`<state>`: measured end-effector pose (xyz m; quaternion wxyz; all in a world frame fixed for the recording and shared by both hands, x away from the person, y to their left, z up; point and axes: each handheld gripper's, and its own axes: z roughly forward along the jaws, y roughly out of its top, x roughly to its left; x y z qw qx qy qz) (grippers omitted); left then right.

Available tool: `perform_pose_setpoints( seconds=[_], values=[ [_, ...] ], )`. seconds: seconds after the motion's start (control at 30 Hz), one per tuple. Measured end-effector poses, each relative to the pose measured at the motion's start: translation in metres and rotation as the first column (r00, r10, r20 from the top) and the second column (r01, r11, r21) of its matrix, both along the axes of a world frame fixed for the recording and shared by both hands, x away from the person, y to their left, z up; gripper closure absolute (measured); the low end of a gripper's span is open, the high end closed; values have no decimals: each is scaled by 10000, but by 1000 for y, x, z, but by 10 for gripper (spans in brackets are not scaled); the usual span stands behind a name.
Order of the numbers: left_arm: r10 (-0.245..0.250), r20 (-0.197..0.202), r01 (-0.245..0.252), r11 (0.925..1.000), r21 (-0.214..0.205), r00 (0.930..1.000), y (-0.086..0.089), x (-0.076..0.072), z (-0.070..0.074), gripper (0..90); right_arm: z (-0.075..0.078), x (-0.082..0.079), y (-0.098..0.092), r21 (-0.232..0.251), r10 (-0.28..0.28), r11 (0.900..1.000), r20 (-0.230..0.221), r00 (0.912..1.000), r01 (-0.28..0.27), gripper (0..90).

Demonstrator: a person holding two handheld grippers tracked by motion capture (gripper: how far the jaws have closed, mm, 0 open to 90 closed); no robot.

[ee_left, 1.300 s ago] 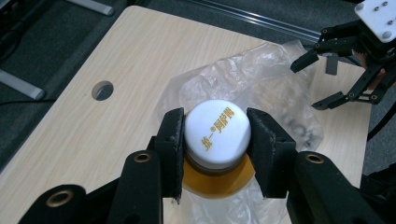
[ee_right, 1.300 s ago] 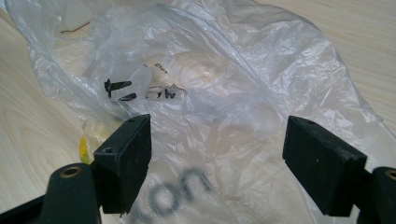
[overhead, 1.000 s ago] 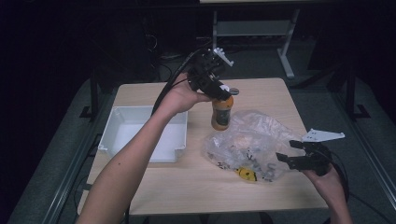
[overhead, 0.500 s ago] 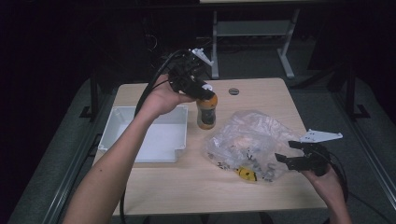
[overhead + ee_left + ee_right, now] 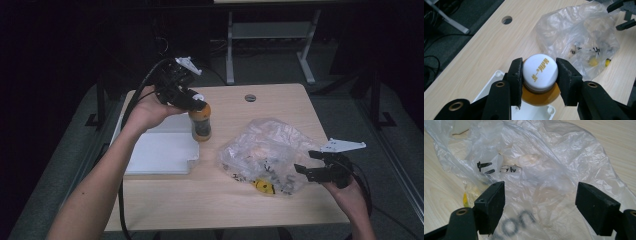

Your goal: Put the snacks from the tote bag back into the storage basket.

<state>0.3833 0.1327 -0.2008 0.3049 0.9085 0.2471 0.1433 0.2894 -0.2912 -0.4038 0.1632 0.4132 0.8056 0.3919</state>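
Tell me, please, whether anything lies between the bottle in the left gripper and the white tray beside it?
Nothing visible does. The left gripper is clamped on the white cap of the bottle, which hangs at the white tray's right edge. The plastic bag lies on the far side, near the open right gripper.

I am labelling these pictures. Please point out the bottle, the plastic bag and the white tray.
bottle [image 5: 539, 71]: left gripper view, on its white cap.
plastic bag [image 5: 272, 145]: high view, on its crumpled middle.
white tray [image 5: 155, 152]: high view, on its bare floor.
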Motion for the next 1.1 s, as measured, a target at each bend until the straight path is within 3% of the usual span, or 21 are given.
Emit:
perform_pose_setpoints(
  seconds=[0.67,0.73,1.1],
  values=[
    [300,-93,-299,9995,100,9995,38,-8,-11,591,2,2,0,-31,-16,10000,85,10000,16,234],
    [377,-115,-377,9993,-57,9992,41,-8,-14,591,2,2,-1,-8,-47,10000,82,10000,47,234],
    [364,-331,-361,9993,91,9988,52,-9,-32,591,1,3,0,-44,-49,10000,58,10000,49,234]
  ],
)
